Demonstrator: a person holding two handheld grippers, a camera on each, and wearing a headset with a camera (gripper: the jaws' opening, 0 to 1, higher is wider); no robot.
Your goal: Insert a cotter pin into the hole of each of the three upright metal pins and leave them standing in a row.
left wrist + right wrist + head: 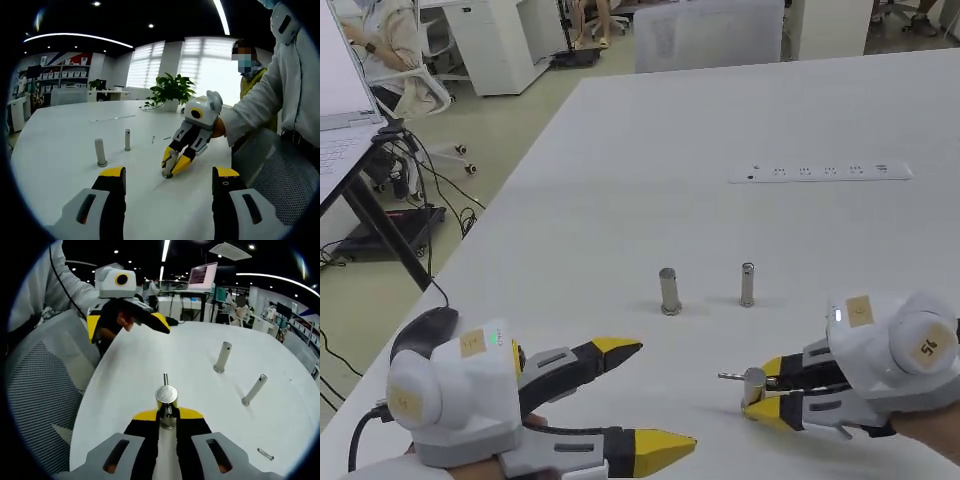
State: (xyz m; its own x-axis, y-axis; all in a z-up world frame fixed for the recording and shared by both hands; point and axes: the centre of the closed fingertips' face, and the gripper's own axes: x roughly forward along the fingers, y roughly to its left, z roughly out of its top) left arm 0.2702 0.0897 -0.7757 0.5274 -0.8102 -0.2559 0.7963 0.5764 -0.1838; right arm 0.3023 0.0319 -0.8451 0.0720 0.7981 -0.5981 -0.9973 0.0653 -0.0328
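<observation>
Fingers (775,366) of the right gripper (762,390) pinch a metal pin (752,380) by the table's (720,150) near edge, probably steadying it for pinning, while the left gripper (657,394) gapes wide and empty

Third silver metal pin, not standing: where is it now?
The third pin is held in the right gripper, low right in the head view, nearer the person than the two upright silver pins on the white table.

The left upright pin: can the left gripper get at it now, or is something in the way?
Probably yes. The left gripper is open and bare table lies between it and the left upright pin. The right gripper, shut on a third pin, sits aside.
</observation>
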